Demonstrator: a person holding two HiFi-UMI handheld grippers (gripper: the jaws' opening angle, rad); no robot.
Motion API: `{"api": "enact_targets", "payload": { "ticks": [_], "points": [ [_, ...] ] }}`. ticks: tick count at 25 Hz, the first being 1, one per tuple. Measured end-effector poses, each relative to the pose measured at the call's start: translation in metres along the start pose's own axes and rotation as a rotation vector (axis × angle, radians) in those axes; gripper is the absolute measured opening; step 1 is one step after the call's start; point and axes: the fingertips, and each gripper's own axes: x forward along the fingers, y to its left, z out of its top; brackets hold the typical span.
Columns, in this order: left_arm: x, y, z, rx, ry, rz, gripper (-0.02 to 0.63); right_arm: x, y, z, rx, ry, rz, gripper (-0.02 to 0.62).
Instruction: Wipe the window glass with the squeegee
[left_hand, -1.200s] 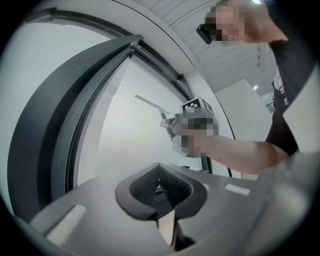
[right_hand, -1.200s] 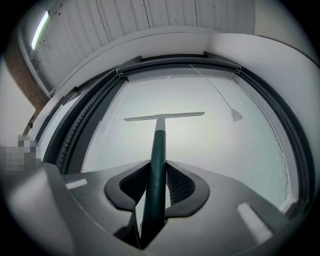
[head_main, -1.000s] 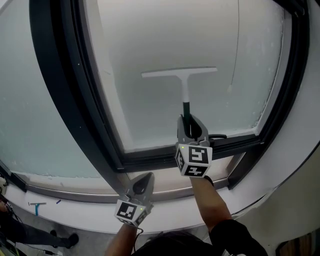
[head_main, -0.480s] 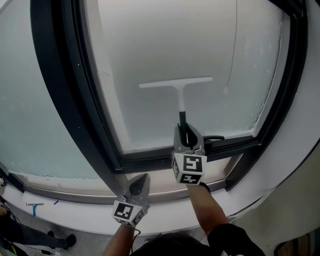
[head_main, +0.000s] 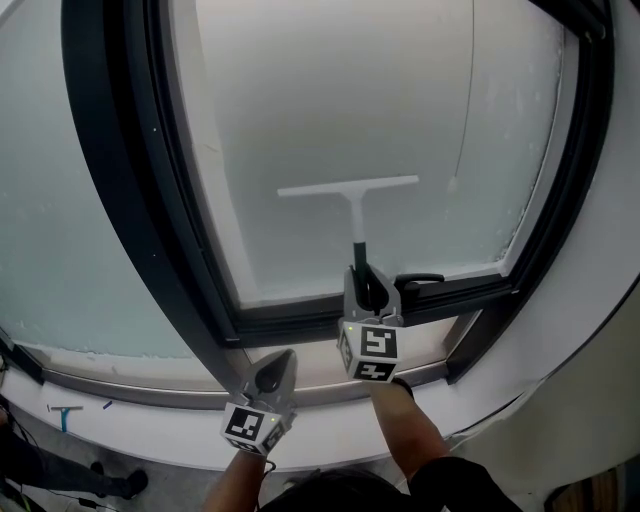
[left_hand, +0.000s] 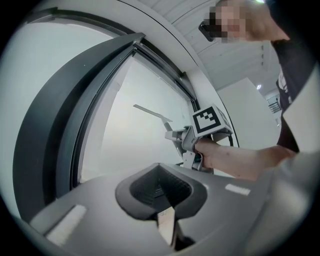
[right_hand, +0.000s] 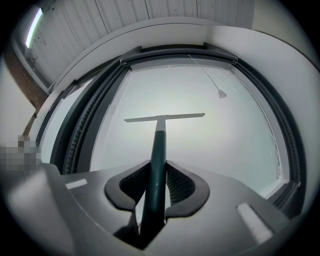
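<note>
Hidden/unclear first: the lower end of the squeegee (head_main: 352, 208) handle is buried inside the right gripper (head_main: 368, 284), so its butt isn't visible. Can't tell in any view whether the blade edge is pressed flat on the window glass (head_main: 330, 100). The glass is hazy white w/ nothing legible through it. The dark window frame (head_main: 110, 150) is cut off at the top and left of the head view, and both forearms are cut at the bottom edge. A small blue item at lower left is too small to ID.

Squeegee: sits at centre frame in head view, on the pane's lower half. Handle long axis runs approx vertical, blade end up toward top of frame. The blade lies crosswise, near horizontal, left tip a touch lower. In the right gripper view the squeegee (right_hand: 159, 135) points straight away from the camera.

Right gripper (right_hand: 156, 186): jaws clamped on the dark green handle. It's just above the frame's bottom rail, beside a black window handle (head_main: 418, 281).

Left gripper (head_main: 280, 362): lower left of centre, off the glass. In the left gripper view the left gripper (left_hand: 161, 187) has jaws together, nothing between.

A thin cord (head_main: 468, 90) hangs right of the blade.
</note>
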Motion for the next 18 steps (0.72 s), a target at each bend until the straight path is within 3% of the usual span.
{"api": "enact_targets", "payload": {
  "ticks": [18],
  "points": [
    [-0.003, -0.006, -0.018, -0.092, 0.033, 0.013, -0.002, -0.02, 0.004, -0.055, 0.014, 0.105, 0.004, 0.095]
  ]
}}
